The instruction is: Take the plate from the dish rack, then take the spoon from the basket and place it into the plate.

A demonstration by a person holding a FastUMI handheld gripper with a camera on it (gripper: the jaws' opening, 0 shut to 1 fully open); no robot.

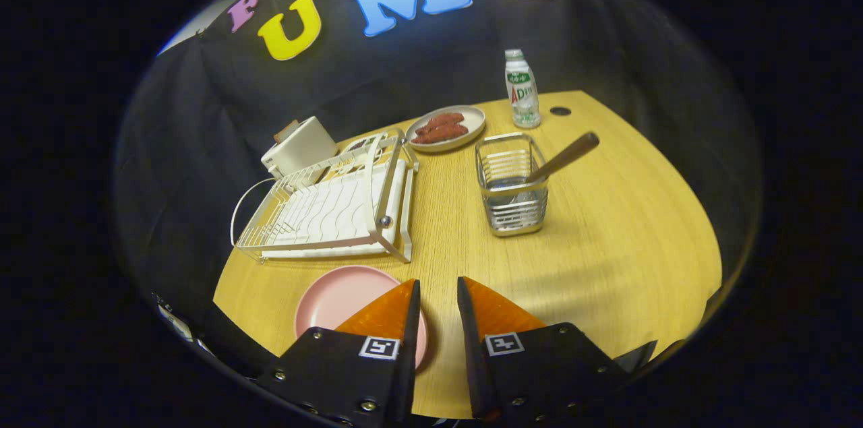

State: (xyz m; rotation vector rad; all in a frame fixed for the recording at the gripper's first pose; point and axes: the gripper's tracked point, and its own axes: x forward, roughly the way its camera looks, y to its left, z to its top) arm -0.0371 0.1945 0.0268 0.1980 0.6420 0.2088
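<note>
A round wooden table (pixel 607 246) stands before a black cloth wall. The hand-held gripper (pixel 438 296) hangs above the table's near edge, its two fingers a narrow gap apart with nothing between them. A pink plate (pixel 334 303) lies flat on the table, partly under the left finger. Beyond the plate sits a white wire dish rack (pixel 330 212), and a white toaster (pixel 300 145) stands behind it. Ahead and to the right of the fingers stands a wire basket (pixel 510 192) holding a spoon (pixel 563 157) whose brown handle leans out to the right. Farther back are a pale plate of sausages (pixel 445 128) and a small bottle (pixel 522 89) with a label.
</note>
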